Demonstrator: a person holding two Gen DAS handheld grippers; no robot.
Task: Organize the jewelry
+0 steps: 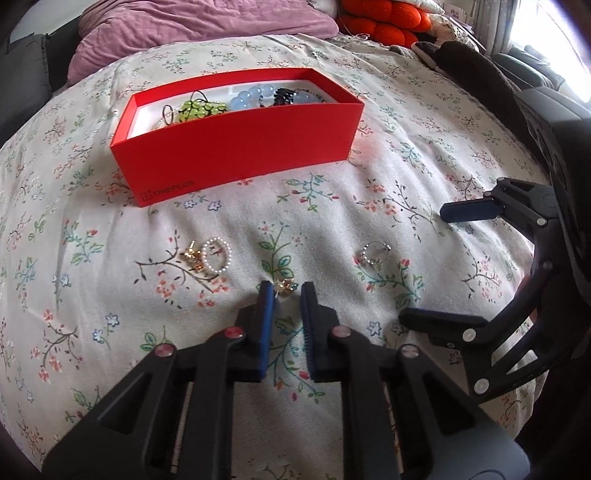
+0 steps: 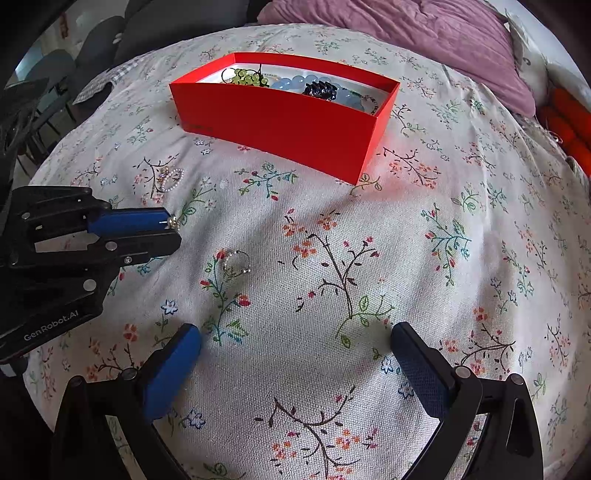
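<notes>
L gripper (image 1: pixel 286 291) low over the bed, blue pads narrowed around a small gold earring (image 1: pixel 284 286) at the tips; a gap shows on the right-pad side, so can't tell if the pinch is firm. R-wrist view shows same piece side-on as a sparkly bit (image 2: pixel 172 221) at the end of the L gripper's blue pad, just off the cloth or on it, can't tell. R gripper (image 2: pixel 295 338) spread wide, nothing between fingers, hovering near the bedspread (image 2: pixel 461 295); L view shows it coming in from the right w/ pads well apart.

Silver ring (image 2: pixel 236 263) lies loose ahead of R gripper, between the two grippers; also seen in L view. Pearl bead ring (image 1: pixel 217 255) w/ a second gold earring (image 1: pixel 192 254) touching it, left of L gripper.

Further back: red box (image 1: pixel 236 147), open top, white inside, holds green beads (image 1: pixel 201 109), pale blue bead bracelet (image 1: pixel 255 95), dark piece (image 1: pixel 284 96). "ONEPLUS" print legible only in L view.

Surface = cream floral bedspread. Behind: mauve blanket (image 2: pixel 424 37), orange cushion (image 1: pixel 384 22); dark chairs (image 2: pixel 92 40) only in R view.
</notes>
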